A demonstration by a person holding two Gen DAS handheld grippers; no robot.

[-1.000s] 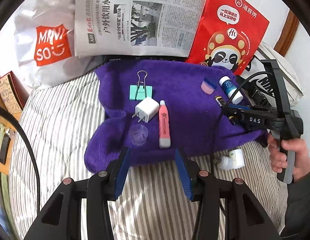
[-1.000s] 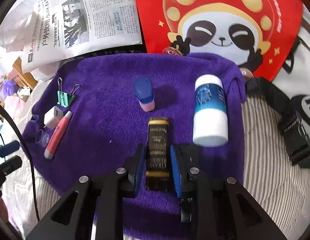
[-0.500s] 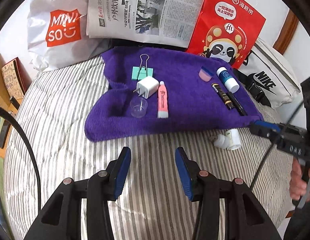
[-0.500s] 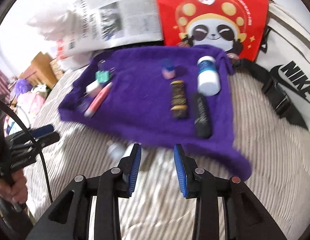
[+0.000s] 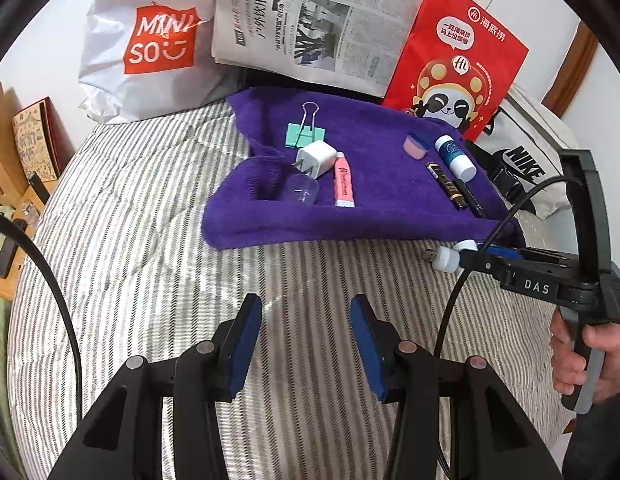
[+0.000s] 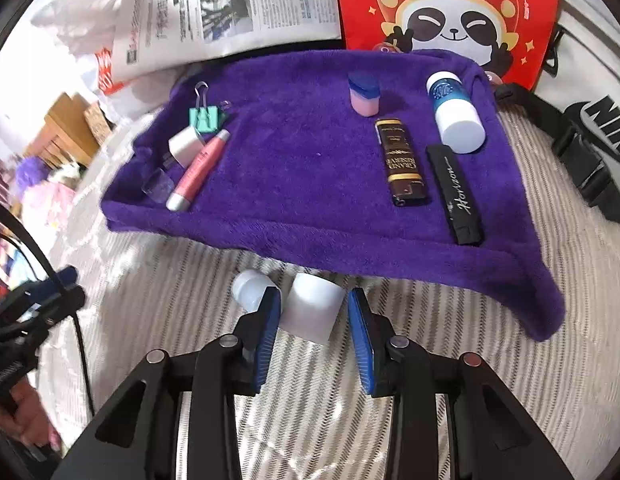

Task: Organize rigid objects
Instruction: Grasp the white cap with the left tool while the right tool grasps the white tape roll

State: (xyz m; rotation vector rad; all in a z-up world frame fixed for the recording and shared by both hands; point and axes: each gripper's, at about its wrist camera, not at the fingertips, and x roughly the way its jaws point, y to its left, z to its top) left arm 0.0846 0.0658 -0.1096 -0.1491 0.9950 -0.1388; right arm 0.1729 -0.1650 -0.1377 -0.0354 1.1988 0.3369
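White plastic plug adapter (image 6: 310,308) lies on the grey-striped bed cover (image 6: 490,360), just off the near edge of the purple towel (image 6: 310,184), between the blue pads of the right gripper (image 6: 313,336). Those jaws stand part open; the left pad appears to touch it, though the view does not settle this. Left gripper (image 5: 306,344) hangs over bare cover, jaws part open, holding nothing. A brown lighter (image 6: 402,168) rests on the towel.

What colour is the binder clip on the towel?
Mint green with silver wire handles; the binder clip shows best in the left wrist view.
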